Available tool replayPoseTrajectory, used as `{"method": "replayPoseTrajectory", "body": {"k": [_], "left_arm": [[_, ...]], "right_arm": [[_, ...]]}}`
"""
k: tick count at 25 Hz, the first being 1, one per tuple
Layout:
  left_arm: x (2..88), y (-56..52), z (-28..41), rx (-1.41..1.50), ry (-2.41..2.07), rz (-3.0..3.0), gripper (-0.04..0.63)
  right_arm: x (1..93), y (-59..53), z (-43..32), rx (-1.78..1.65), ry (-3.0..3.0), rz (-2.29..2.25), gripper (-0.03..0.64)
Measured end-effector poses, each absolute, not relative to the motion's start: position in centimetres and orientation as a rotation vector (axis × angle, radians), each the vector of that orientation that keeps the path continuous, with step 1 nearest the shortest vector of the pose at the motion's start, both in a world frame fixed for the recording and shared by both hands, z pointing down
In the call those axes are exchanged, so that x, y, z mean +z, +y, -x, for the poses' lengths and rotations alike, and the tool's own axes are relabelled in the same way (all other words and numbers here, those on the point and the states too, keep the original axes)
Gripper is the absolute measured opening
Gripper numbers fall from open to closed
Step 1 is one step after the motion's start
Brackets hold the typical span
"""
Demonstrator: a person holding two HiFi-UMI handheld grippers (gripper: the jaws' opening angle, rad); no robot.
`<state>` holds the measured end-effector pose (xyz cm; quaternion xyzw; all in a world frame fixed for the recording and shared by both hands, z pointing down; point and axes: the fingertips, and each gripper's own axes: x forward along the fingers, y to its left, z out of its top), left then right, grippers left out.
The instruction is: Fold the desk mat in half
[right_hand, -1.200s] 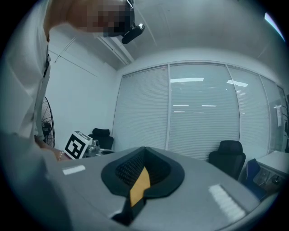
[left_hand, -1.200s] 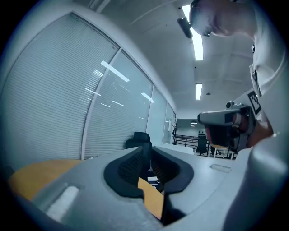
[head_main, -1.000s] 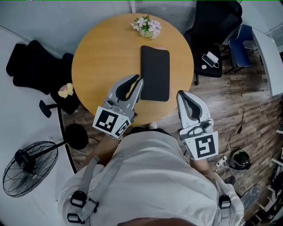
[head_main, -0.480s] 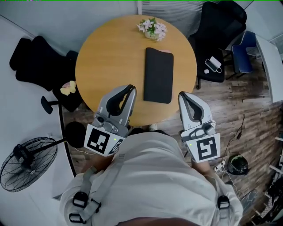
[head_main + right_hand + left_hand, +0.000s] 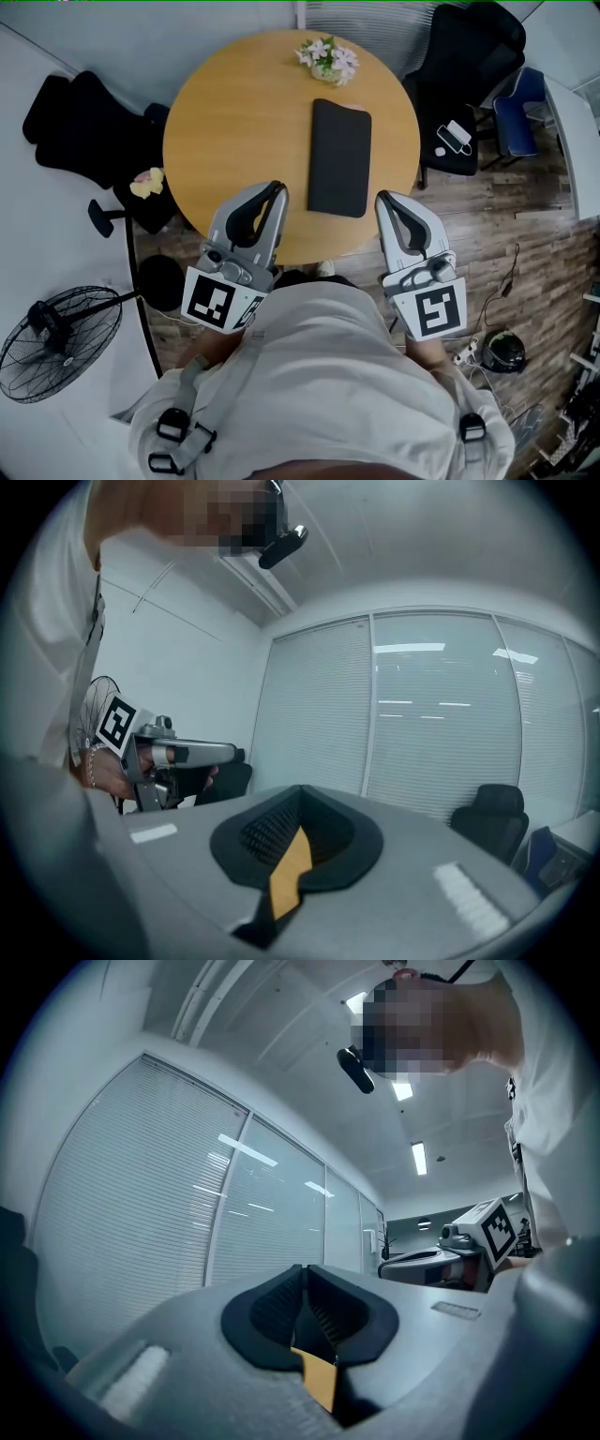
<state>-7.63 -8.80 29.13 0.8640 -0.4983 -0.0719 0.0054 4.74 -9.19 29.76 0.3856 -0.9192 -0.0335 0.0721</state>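
The black desk mat lies flat as a narrow rectangle on the round wooden table, right of centre. My left gripper hovers over the table's near edge, left of the mat and apart from it, jaws shut and empty. My right gripper hangs by the near right edge, just past the mat's near corner, also shut on nothing. In the left gripper view the pads meet, and the mat is out of sight. The right gripper view shows closed jaws too, with the left gripper beside them.
A small bunch of flowers sits at the table's far edge. Black chairs stand at the left and at the right, one with a white device on its seat. A floor fan is at the lower left.
My left gripper has drawn back from the mat's left edge toward the person and the table's near edge. The right gripper and the mat have stayed put.
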Motion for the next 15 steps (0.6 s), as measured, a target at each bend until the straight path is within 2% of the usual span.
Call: {"method": "replayPoseTrajectory", "body": {"k": [15], "left_arm": [[29.34,-8.08,7.97,-0.207,-1.582,-2.683,0.018]], "right_arm": [[29.52,-8.72,-4.67,-0.113,-2.761,-1.154,0.005]]}}
